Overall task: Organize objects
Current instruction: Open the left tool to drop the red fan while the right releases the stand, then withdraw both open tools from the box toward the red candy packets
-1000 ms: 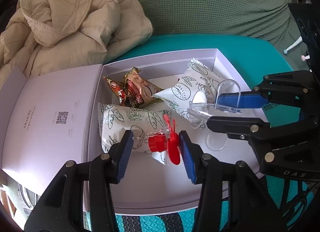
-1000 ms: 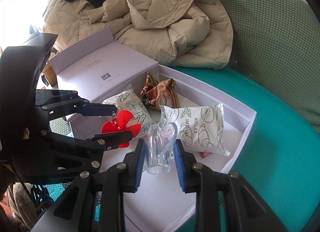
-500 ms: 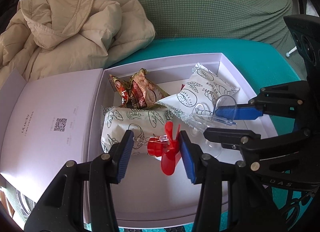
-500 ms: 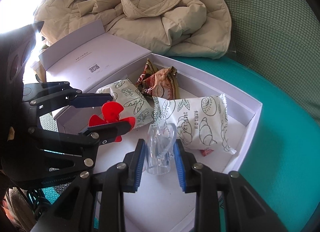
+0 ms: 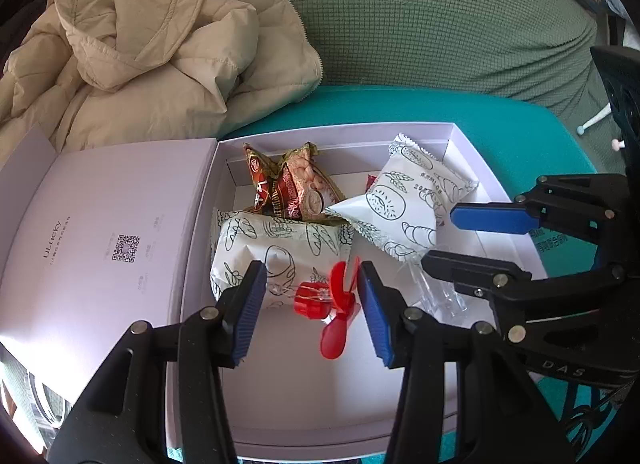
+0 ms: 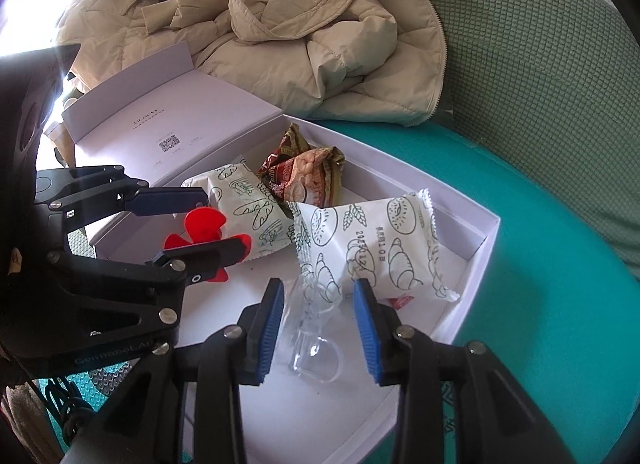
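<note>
The red fan (image 5: 334, 306) sits low in the centre of the left view, between the left gripper (image 5: 312, 310) pads; its propeller touches the right pad, and a clear stem reaches toward the left pad, so it looks grasped. The clear piece (image 6: 314, 338) lies on the box (image 6: 486, 232) floor at lower centre of the right view, between the right gripper (image 6: 318, 326) pads, whose jaws are opening and stand off it. Behind them, mid-frame, lie two white packets (image 5: 280, 250) (image 5: 408, 204) and a brown wrapper (image 5: 294, 190). The lid (image 5: 108, 232) lies open at left. A beige jacket (image 5: 160, 52) fills the upper left, on a teal cushion (image 5: 500, 124).
</note>
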The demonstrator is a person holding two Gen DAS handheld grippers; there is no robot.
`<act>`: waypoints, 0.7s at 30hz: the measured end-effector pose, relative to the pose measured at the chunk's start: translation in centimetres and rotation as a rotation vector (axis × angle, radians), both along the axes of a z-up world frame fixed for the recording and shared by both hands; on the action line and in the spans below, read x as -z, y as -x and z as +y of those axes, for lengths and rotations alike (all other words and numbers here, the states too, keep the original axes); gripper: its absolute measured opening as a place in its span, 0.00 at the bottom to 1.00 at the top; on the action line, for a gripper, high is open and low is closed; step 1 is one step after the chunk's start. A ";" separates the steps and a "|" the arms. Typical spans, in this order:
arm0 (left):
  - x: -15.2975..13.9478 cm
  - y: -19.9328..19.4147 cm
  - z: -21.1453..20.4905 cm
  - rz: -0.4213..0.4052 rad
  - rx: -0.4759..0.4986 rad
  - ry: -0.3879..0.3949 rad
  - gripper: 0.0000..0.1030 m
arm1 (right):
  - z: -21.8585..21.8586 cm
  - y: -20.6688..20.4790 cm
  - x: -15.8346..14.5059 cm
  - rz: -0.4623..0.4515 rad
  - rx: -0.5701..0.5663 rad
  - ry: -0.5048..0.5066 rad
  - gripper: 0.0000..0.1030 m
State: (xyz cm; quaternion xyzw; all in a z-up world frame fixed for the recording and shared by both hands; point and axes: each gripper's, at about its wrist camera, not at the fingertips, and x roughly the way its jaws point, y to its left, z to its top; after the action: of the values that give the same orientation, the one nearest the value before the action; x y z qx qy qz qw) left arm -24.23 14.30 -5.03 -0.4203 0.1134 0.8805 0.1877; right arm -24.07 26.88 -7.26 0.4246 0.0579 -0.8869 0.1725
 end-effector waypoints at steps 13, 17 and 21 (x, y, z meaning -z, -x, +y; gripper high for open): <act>-4.7 -1.9 -0.6 0.061 -0.065 -0.004 0.63 | 1.0 -1.6 -4.9 0.082 0.057 0.006 0.42; -6.5 -3.0 -0.9 0.087 -0.086 -0.016 0.68 | 1.2 -2.7 -7.2 0.134 0.062 -0.004 0.53; -8.6 -4.5 -1.5 0.100 -0.105 -0.044 0.70 | 1.4 -4.0 -9.4 0.178 0.068 0.010 0.60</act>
State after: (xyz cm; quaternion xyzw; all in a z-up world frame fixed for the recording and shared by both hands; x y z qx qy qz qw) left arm -19.74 12.77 3.60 -0.3769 0.0810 0.9113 0.1446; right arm -20.11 28.32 2.09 0.3448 0.0540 -0.9268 0.1387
